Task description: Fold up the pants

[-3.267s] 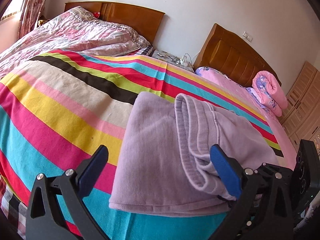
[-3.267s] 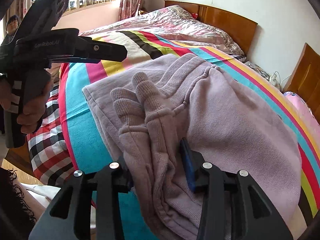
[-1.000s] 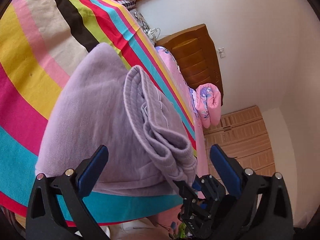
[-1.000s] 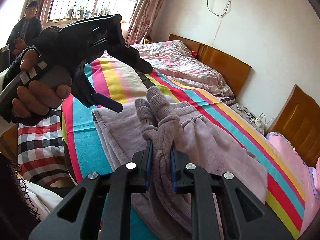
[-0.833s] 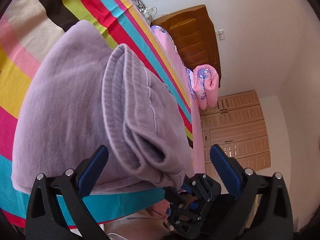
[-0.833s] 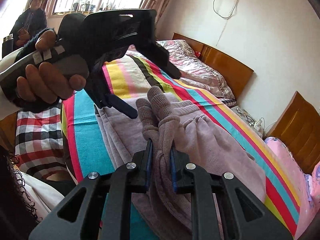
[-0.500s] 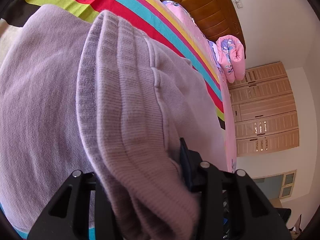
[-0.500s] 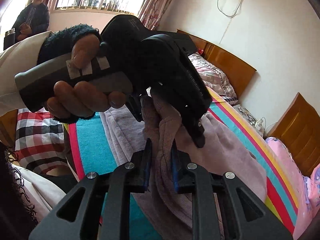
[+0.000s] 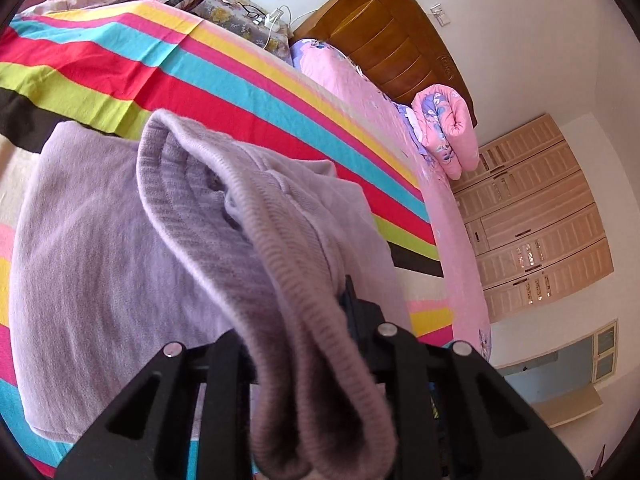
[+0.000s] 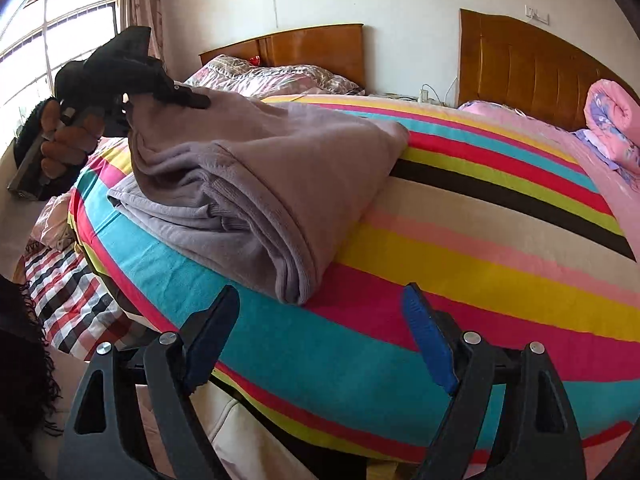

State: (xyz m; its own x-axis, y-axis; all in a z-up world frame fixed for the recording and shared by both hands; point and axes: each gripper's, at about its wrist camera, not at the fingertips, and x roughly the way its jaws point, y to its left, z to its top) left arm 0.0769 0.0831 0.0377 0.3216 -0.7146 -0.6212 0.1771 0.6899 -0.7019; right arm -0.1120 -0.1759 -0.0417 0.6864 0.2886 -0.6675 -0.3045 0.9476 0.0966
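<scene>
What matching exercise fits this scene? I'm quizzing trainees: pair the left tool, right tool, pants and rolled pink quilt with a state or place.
1 left tool
2 right tool
3 pants
4 rolled pink quilt

a empty, jaws opening
b by the far headboard
c closing on ribbed waistband
d on striped sheet, one end lifted

Pairs: 1-c, 2-a, 3-d, 4-b
</scene>
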